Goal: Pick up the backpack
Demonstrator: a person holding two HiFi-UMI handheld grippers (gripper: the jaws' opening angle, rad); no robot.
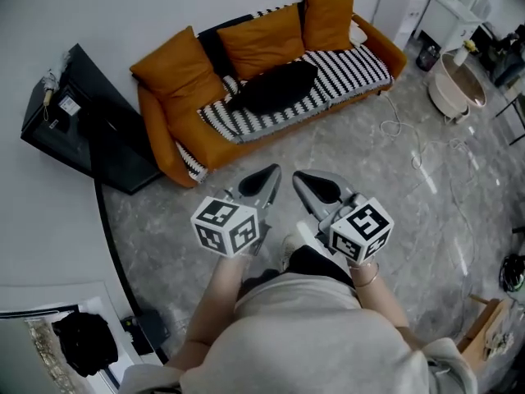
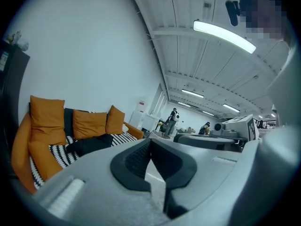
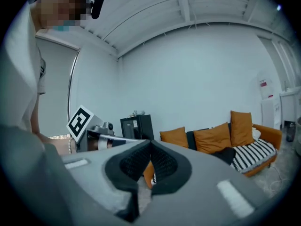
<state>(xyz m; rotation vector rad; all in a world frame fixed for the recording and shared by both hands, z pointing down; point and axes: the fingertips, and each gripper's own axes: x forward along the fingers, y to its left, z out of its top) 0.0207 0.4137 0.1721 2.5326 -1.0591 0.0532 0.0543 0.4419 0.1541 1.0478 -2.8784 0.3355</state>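
The black backpack [image 1: 275,84] lies slumped on the striped seat cover of an orange sofa [image 1: 168,150], below three orange cushions. Both grippers hover over the grey floor in front of the sofa, well short of it, and point toward it. My left gripper [image 1: 269,175] is shut with nothing between its pads. Beside it, my right gripper [image 1: 302,179] is also shut and empty. The left gripper view shows the backpack [image 2: 89,144] far off at the left, beyond the closed jaws [image 2: 150,144]. In the right gripper view the backpack [image 3: 227,154] sits at the right, past the closed jaws [image 3: 149,146].
A black cabinet [image 1: 90,125] stands against the wall left of the sofa. White appliances and a round tub [image 1: 455,89] are at the far right, with cables [image 1: 426,150] trailing over the floor. Two people [image 2: 172,121] stand far off in the room.
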